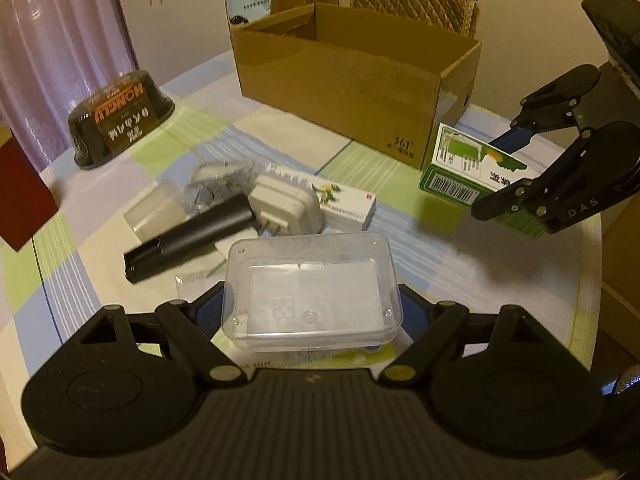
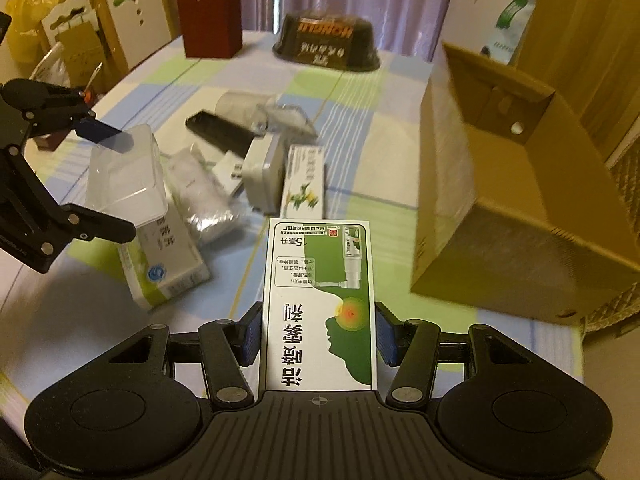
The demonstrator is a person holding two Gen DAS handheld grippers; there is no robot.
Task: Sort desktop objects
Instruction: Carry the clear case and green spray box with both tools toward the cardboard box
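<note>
**Both grippers loaded above the checked tablecloth**

Here the left gripper has its blue pads pressed against the two sides of a clear plastic case, which it holds lifted over the table; in the right wrist view the same case hangs just above a white-and-green carton lying on the cloth. The right gripper is clamped on a green-and-white medicine box, its pads tight on the box's long sides. From the left wrist view that box is raised off the table, just beside the near corner of the open cardboard box.

On the checked tablecloth, between the two grippers and the cardboard box, lies a loose cluster: a black cylindrical flashlight, a white plug adapter leaning against it, a small white box with a green lizard picture, and crumpled clear plastic packaging. A wrapped whitish packet lies beside the carton in the right wrist view.

Farther back, a dark domed container with a brown label sits near the curtain, and a dark red box stands at the table's far edge. A quilted chair back shows behind the cardboard box.
</note>
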